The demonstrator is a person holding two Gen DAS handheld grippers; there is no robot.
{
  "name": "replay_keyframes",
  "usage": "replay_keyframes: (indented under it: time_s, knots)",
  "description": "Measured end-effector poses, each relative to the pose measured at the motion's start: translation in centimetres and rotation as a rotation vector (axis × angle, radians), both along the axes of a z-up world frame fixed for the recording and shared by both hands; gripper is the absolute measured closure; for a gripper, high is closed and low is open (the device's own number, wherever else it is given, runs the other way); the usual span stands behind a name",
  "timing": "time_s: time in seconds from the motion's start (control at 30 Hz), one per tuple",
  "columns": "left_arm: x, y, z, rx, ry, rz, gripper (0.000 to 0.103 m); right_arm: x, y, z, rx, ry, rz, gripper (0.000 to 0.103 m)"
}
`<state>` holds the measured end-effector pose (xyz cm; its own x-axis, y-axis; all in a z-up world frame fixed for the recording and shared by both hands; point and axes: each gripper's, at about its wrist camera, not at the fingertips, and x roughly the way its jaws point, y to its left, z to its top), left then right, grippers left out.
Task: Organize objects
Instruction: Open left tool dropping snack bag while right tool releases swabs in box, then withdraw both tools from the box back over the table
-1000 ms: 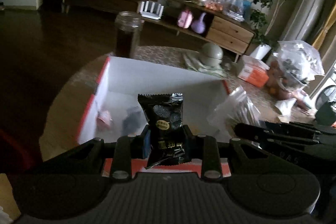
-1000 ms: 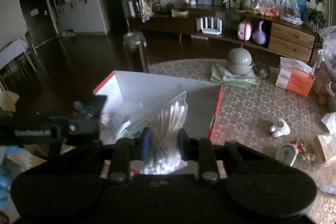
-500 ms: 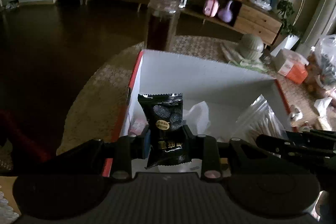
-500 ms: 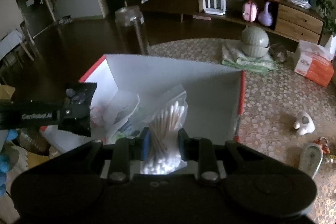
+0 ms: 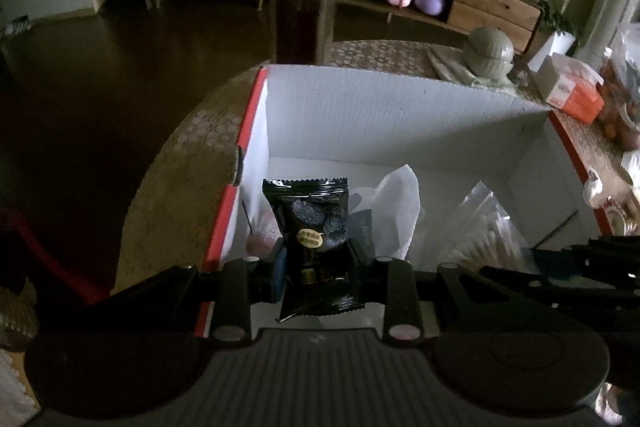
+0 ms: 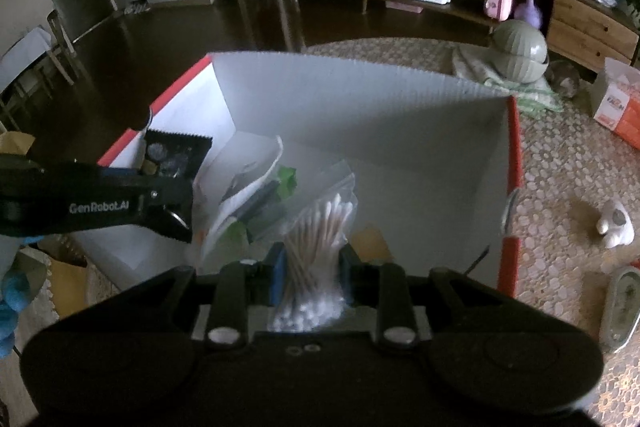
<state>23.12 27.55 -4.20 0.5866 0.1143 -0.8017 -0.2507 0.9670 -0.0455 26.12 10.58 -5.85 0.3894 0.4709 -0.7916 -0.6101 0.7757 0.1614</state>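
Candy first, at the left: the left gripper (image 5: 314, 263) pinches a black candy packet (image 5: 310, 227) between its fingers, the packet standing upright with its serrated top edge pointing up the frame and its long axis running along the fingers. It hangs over the near left corner of the white box with red rims (image 5: 250, 115), so the drop point lies straight below the fingers rather than ahead of them. Beneath it, in the lower left of the box, a pinkish wrapped item (image 5: 262, 237) and a white plastic bag (image 5: 394, 203) already lie on the floor. Further right, the right gripper (image 6: 310, 269) is clamped on a clear bag of cotton swabs (image 6: 316, 227), swab stems upright and fanning toward the box's far wall, cotton tips bunched near the bottom of the frame. This bag sits over the middle of the box, beside green-printed packaging (image 6: 286, 179). Both loads appear to be above the opening, the candy nearer the left wall, so letting go looks like all that either placement needs; a glass jar of dark liquid (image 5: 302, 11) stands behind the box, well apart.
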Motion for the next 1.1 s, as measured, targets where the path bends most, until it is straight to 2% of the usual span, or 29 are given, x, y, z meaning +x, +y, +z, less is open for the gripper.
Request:
replay_keyframes:
  time_s: [0.2,0.47,0.57,0.63,0.73,0.8,0.97,1.07,1.1]
  knots:
    - [0.6,-0.9,-0.9,0.019,0.057,-0.044,0.074,-0.2,0.4,-0.5,-0.028,0.002,0.010,0.075]
    - [0.6,-0.7,-1.6,-0.038,0.082,-0.034,0.072,-0.3,0.0,-0.2,-0.021,-0.001,0.004,0.068]
    - [0.4,-0.7,-1.7,-0.059,0.078,-0.029,0.062,-0.6,-0.4,0.0,-0.012,-0.003,0.001,0.063]
    - [0.1,-1.0,-1.5,-0.070,0.067,-0.033,0.049,-0.8,-0.7,0.3,-0.004,-0.004,0.001,0.058]
    - [-0.3,-1.7,-0.8,-0.057,0.044,-0.045,0.034,-1.0,-1.2,0.8,0.001,-0.014,-0.002,0.058]
    - [-0.4,-2.3,-0.2,-0.032,0.024,-0.045,0.032,-1.1,-1.8,1.2,0.011,-0.016,-0.005,0.058]
    - [-1.3,-2.8,1.5,-0.036,-0.013,-0.051,0.032,-1.9,-3.0,2.4,0.038,-0.021,0.001,0.056]
    - [-2.1,-3.3,2.4,-0.028,-0.030,-0.056,0.032,-2.6,-3.6,3.2,0.049,-0.034,0.010,0.051]
    - [-2.2,-3.5,2.5,-0.026,-0.032,-0.057,0.032,-2.9,-3.8,3.5,0.055,-0.040,0.010,0.047]
